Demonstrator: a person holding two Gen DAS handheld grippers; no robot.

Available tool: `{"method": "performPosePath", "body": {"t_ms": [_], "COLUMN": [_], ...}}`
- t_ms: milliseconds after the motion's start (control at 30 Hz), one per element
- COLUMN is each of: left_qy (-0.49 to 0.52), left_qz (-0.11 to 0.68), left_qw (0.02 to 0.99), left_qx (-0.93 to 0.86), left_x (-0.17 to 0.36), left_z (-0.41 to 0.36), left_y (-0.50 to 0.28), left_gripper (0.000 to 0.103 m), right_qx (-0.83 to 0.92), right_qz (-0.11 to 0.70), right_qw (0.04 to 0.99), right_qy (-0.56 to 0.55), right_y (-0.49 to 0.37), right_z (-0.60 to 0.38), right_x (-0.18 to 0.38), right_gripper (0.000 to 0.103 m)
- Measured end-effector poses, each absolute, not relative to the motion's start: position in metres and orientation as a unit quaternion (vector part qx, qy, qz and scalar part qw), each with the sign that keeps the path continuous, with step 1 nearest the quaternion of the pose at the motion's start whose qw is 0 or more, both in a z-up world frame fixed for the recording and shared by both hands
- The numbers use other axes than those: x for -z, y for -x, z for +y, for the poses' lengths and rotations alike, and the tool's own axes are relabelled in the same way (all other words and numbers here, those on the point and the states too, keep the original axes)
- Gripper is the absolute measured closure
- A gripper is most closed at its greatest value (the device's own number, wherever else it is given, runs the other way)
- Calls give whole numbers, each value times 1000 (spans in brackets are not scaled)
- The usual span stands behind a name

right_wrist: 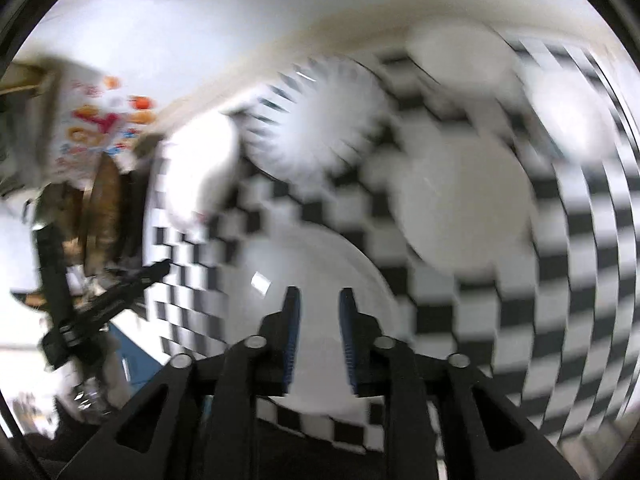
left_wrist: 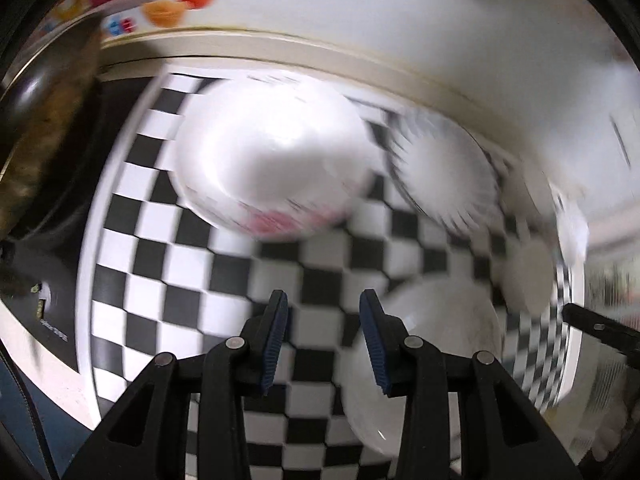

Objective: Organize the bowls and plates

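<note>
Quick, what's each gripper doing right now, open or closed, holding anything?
Left gripper: open, holding nothing, above the checkered cloth.
Right gripper: open, holding nothing, above a white bowl.

I see a shiny, smooth white bowl (left_wrist: pixel 272 160) on a checkered cloth (left_wrist: pixel 160 248). My gripper pads (left_wrist: pixel 276 340) look like ridged blue rubber.

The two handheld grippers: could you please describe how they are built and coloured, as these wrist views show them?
The left gripper and right gripper look alike: matte black plastic linkage arms with triangular cut-outs, joined by round silver pivot pins. Each finger carries a dark blue ribbed pad. No cables, markings or sleeves are visible.
</note>
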State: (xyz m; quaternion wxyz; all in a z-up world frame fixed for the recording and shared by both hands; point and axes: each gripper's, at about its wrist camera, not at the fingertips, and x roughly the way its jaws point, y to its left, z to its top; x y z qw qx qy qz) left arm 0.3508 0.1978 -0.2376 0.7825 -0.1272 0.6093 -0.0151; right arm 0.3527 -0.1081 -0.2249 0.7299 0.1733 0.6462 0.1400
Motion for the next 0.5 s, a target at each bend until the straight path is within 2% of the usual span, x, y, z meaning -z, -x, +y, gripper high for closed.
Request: {"method": "performPosePath", "body": {"t_ms": [67,167,367,500], "left_qy": [161,214,275,286], "left_qz": [614,618,620,623], "left_qw": [773,755,730,722], "left_qx": [-8,-40,-82,-91], "left_x": [251,273,306,318], "left_z": [220,252,293,307], "left_y": [-368,-385,-407,-416], "left_gripper": [68,68,68,68], "right_qx": [-177,-217,-267,-261], "right_qz": [633,625,653,675], "right_qw": [737,744,708,690], "right_qy": [-155,-97,-21,-7], "right_y": [-386,-442,-544,-583], "right_z": [-79,-28,62,87], "right_x": [213,216,265,299], "right_gripper": [67,67,67,67]}}
